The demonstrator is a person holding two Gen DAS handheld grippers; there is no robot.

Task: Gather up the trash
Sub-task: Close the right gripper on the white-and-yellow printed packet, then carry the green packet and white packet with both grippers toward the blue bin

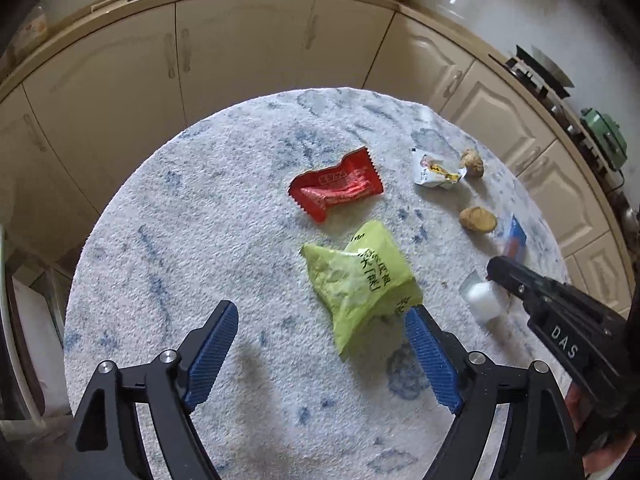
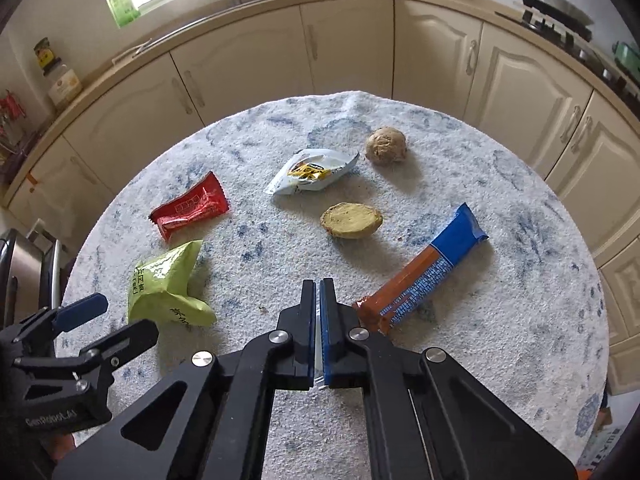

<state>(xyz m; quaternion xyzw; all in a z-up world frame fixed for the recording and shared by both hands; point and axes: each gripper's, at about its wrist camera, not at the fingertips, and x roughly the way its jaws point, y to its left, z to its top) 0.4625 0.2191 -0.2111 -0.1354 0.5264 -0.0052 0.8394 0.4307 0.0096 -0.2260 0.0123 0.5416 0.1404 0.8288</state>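
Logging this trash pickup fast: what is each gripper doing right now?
Left gripper: jaws open, empty; the green wrapper lies by its right finger.
Right gripper: jaws shut on a thin white and clear wrapper.

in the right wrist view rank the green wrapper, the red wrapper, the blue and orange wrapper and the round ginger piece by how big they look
1. blue and orange wrapper
2. green wrapper, though it lies nearer the camera
3. red wrapper
4. round ginger piece, farthest away

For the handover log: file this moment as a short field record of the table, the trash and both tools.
surface: round table under a blue-flecked white cloth
wrappers: red, green, white, blue-and-orange
other items: two brown lumps
left gripper: jaws open, green wrapper beside one
right gripper: jaws shut on a thin white-and-clear piece
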